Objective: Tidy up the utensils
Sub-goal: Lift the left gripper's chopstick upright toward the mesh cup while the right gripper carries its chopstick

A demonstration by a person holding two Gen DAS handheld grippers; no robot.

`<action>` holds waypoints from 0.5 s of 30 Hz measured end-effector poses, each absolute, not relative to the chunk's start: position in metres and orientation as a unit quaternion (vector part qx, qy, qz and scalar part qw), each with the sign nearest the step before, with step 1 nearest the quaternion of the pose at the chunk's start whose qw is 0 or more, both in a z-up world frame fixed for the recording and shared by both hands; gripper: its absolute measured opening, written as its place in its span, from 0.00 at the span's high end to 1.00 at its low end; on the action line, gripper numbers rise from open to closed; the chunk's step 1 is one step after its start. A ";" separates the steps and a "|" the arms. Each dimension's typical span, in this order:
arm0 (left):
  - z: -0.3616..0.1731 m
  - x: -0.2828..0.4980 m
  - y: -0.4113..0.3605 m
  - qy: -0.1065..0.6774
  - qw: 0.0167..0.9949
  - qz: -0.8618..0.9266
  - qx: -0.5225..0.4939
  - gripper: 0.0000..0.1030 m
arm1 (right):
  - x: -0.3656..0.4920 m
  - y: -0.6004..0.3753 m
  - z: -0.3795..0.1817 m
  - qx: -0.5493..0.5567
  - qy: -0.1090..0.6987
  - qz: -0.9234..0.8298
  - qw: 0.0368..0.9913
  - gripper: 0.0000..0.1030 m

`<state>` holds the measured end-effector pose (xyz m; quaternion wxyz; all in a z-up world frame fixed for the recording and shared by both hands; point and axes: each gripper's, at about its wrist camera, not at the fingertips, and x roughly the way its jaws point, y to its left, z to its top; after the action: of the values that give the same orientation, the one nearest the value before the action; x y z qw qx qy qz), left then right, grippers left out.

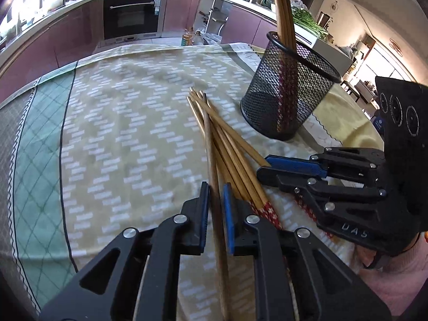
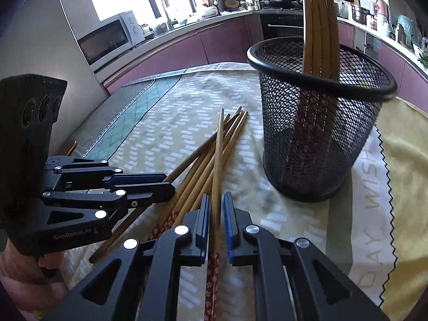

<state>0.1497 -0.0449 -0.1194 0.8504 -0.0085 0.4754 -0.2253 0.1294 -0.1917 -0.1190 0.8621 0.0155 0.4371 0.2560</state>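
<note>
A pile of wooden chopsticks [image 1: 227,144] lies fanned on the patterned tablecloth [image 1: 120,133], tips pointing toward the far side of the table and red-patterned handle ends toward the camera. Just beside the pile stands a black mesh holder [image 1: 289,91], upright, with several chopsticks [image 1: 283,8] already standing in it, leaning against its rim. The left gripper [image 1: 216,214] hangs low over the near end of the pile, its blue-padded fingers narrowly parted with a single chopstick [image 1: 211,147] running between them; whether the pads actually press on it I cannot tell. The right gripper [image 2: 216,222] is in a similar pose, fingers slightly apart around one chopstick [image 2: 218,155] whose red flowered handle passes under the camera, and again a firm grip cannot be confirmed. In each wrist view, the other gripper appears alongside, reaching over the same pile.
</note>
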 end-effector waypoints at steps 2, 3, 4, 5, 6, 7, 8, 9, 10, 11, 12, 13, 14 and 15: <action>-0.119 0.157 -0.044 0.478 0.848 -0.227 -0.013 0.89 | 0.134 -0.193 -0.119 0.018 0.437 0.256 0.862 0.90; -0.119 0.161 -0.044 0.481 0.847 -0.227 -0.017 0.90 | 0.136 -0.193 -0.119 0.019 0.438 0.257 0.861 0.91; -0.119 0.163 -0.044 0.481 0.847 -0.227 -0.016 0.91 | 0.137 -0.193 -0.119 0.019 0.437 0.257 0.862 0.92; -0.119 0.164 -0.045 0.481 0.847 -0.225 -0.014 0.92 | 0.137 -0.194 -0.119 0.019 0.437 0.256 0.862 0.93; -0.119 0.165 -0.046 0.481 0.848 -0.223 -0.013 0.92 | 0.138 -0.194 -0.119 0.019 0.437 0.257 0.862 0.94; -0.119 0.166 -0.047 0.481 0.849 -0.220 -0.011 0.92 | 0.136 -0.193 -0.118 0.017 0.434 0.259 0.863 0.94; -0.118 0.166 -0.047 0.479 0.851 -0.216 -0.010 0.92 | 0.135 -0.195 -0.116 0.015 0.431 0.259 0.864 0.94; -0.117 0.165 -0.047 0.478 0.852 -0.215 -0.011 0.92 | 0.133 -0.195 -0.113 0.015 0.426 0.262 0.866 0.94; -0.116 0.165 -0.048 0.476 0.852 -0.217 -0.013 0.93 | 0.130 -0.196 -0.111 0.016 0.422 0.265 0.867 0.94; -0.113 0.164 -0.048 0.473 0.853 -0.221 -0.016 0.93 | 0.128 -0.198 -0.107 0.017 0.417 0.268 0.868 0.94; -0.111 0.163 -0.049 0.470 0.854 -0.223 -0.017 0.93 | 0.124 -0.199 -0.103 0.018 0.412 0.270 0.870 0.94; -0.108 0.161 -0.049 0.466 0.856 -0.226 -0.017 0.93 | 0.122 -0.201 -0.099 0.018 0.407 0.271 0.872 0.94; -0.104 0.159 -0.048 0.461 0.857 -0.228 -0.018 0.93 | 0.121 -0.204 -0.095 0.018 0.402 0.273 0.874 0.94; -0.099 0.157 -0.047 0.456 0.859 -0.232 -0.020 0.93 | 0.120 -0.206 -0.090 0.019 0.396 0.274 0.876 0.94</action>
<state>0.1567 -0.0474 -0.0987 0.8592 -0.0202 0.4556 -0.2317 0.1196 -0.2060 -0.0902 0.8763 0.0186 0.3961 0.2736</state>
